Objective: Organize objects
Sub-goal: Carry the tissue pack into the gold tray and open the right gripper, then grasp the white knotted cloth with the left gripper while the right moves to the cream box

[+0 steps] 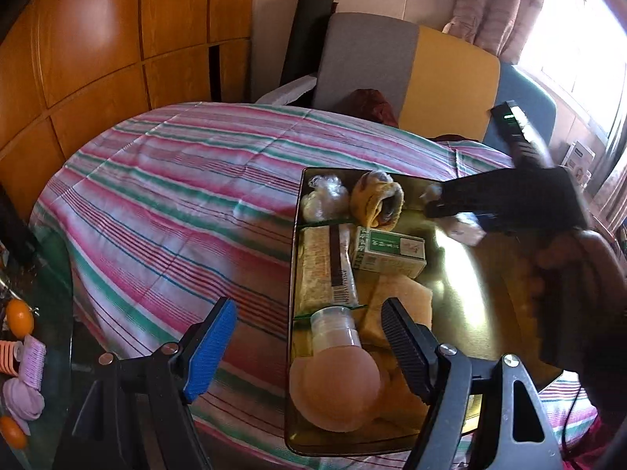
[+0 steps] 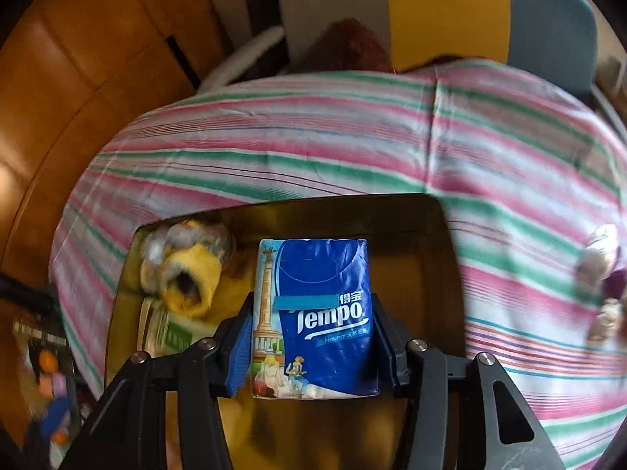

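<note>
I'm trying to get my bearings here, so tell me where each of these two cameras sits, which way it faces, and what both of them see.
Left wrist: rides the left gripper, looking down past its open fingers at the gold tray on the striped cloth; the right gripper and hand show, blurred.
Right wrist: rides the right gripper, tilted down over the tray, its fingers clamping a blue Tempo tissue pack.
Shared: tray, cloth, yellow rolled cloth, green box, chairs behind.

A striped cloth (image 1: pixel 164 196) is spread over the table. Behind it, wooden panelling (image 1: pixel 98 51) is seen, with a grey, yellow and blue chair back (image 1: pixel 411 74) and a pale curtain (image 1: pixel 505 0) by the bright window (image 1: pixel 588 39).
</note>
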Motion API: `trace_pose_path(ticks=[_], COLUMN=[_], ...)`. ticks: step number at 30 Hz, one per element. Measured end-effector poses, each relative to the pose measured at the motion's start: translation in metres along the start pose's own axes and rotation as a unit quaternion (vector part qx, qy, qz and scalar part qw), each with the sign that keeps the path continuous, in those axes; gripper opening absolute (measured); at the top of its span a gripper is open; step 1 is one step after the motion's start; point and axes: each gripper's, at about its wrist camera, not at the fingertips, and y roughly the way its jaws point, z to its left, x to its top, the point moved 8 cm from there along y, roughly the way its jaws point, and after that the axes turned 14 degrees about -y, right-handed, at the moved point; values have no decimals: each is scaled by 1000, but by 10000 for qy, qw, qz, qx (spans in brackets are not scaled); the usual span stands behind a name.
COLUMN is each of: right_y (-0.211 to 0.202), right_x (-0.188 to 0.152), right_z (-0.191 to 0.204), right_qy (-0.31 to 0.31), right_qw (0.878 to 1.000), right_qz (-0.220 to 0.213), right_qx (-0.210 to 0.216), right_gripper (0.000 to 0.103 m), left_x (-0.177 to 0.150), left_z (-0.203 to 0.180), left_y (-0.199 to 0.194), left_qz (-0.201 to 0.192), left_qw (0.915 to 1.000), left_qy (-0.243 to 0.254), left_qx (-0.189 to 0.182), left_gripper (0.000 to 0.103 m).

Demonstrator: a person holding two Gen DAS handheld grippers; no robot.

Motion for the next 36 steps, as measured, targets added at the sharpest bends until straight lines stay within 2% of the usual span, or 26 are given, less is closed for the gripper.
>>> trace_pose_path(ticks=[3, 7, 11, 15, 25, 36], right_y=[28, 32, 18, -13, -78, -117], right_x=[6, 9, 6, -2, -48, -98], right_z=[6, 15, 14, 5, -31, -112], right_qy=[231, 527, 385, 145, -596, -370], right_qw=[9992, 9951, 9952, 9956, 9940, 9934], right_qz=[281, 141, -107, -480, -904, -970], right_qx=[185, 826, 896, 795, 139, -478], right_gripper=[54, 65, 66, 72, 79, 84], left_x=[-1, -1, -2, -1, -4, -16], left_z=[3, 6, 4, -3, -35, -81], left_y=[2, 5, 4, -1, -17, -24], left_qz=[39, 62, 59, -6, -126, -82], left_qw=[10000, 10000, 10000, 10000, 9991, 9948], left_qy=[-47, -76, -62, -20, 380, 932], left_qx=[1, 12, 23, 47, -132, -389], left_gripper=[77, 77, 77, 77, 77, 77])
